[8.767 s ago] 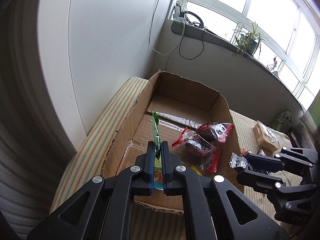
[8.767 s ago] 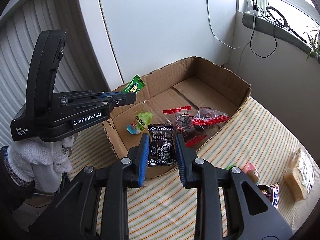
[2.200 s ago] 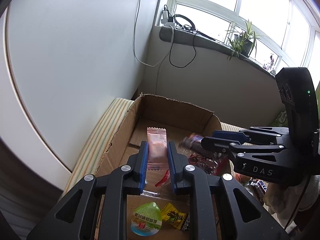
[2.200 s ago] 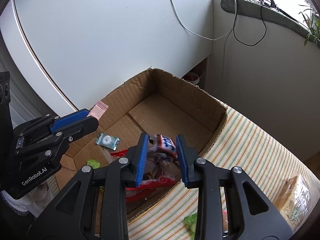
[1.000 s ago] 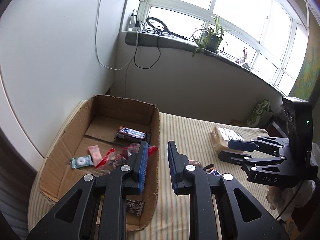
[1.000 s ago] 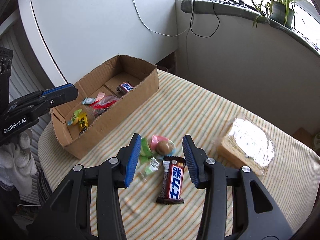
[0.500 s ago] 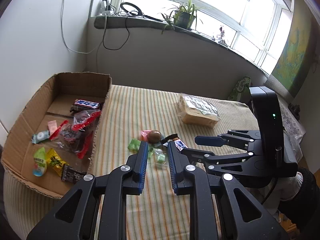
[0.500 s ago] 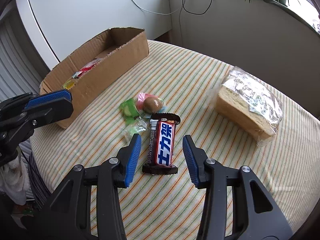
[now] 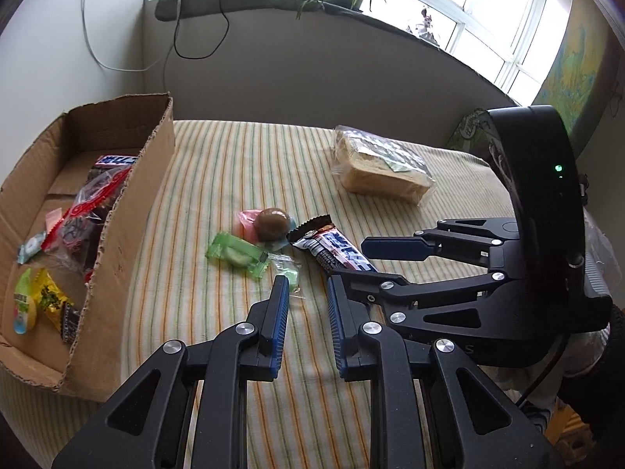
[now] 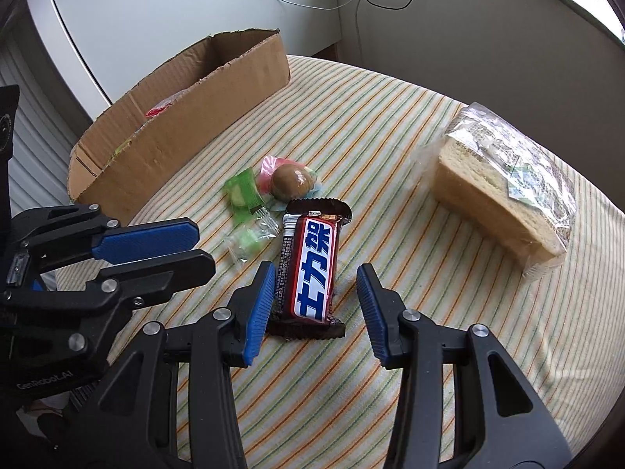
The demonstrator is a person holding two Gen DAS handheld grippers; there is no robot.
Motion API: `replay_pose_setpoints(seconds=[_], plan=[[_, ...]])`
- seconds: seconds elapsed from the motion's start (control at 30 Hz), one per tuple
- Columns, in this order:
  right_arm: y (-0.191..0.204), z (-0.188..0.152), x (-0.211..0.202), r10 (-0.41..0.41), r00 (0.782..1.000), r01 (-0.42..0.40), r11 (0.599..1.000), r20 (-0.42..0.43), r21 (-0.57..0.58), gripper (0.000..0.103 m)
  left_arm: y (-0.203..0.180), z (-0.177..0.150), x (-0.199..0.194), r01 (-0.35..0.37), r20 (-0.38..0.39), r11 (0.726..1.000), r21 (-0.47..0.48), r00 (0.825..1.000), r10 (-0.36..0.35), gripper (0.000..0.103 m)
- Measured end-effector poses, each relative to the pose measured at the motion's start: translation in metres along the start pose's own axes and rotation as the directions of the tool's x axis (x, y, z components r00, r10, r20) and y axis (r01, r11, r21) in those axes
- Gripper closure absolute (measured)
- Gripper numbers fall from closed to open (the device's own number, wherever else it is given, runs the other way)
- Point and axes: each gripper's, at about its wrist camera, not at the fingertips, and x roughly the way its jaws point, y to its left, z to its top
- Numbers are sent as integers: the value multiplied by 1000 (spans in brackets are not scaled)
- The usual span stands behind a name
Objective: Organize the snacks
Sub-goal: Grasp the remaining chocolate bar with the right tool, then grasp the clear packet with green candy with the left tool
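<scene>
A brown chocolate bar (image 10: 315, 250) with a red and blue label lies on the striped tablecloth. My right gripper (image 10: 315, 272) stands open astride its near end, the left pad close to the wrapper and a gap on the right. My left gripper (image 9: 307, 287) is open a little and empty, low over the cloth. Just beyond its left fingertip lies a small clear-wrapped green candy (image 9: 291, 273). A green packet (image 9: 238, 254) and a brown ball sweet on pink wrap (image 9: 273, 222) lie further off. The cardboard box (image 9: 125, 203) at the left holds several snacks.
A bagged loaf of sliced bread (image 10: 504, 187) sits at the back right of the table. In the left wrist view the right gripper (image 9: 353, 260) reaches in from the right over the bar (image 9: 340, 252). The table edge curves close in front. A wall and window sill stand behind.
Both grippers have left the box and come down over the loose snacks. The left swung right toward the small candies; the right sank over the chocolate bar. Neither holds anything.
</scene>
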Motion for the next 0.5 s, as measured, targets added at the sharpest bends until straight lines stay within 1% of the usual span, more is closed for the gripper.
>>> replay_pose_setpoints(seconds=[0.2,0.33,0.4,0.5], plan=[[0,2,3,-9,1000,9,1000,-1,-16,59,4,0,16,-29,-34,1000,6,999,30,84],[-2,3,3,-17,1000,17,1000,-1,-24,65,3,-2,23,-45,-50,999,19,998,46,84],[-3,3,2,-25,1000,24,999,-2,-28,72,3,-2,25,-52,-53,998,23,997,53,84],[-7,2,0,-26,1000,25,999,-2,-21,73,3,-1,29,-59,-61,998,30,996,61,84]])
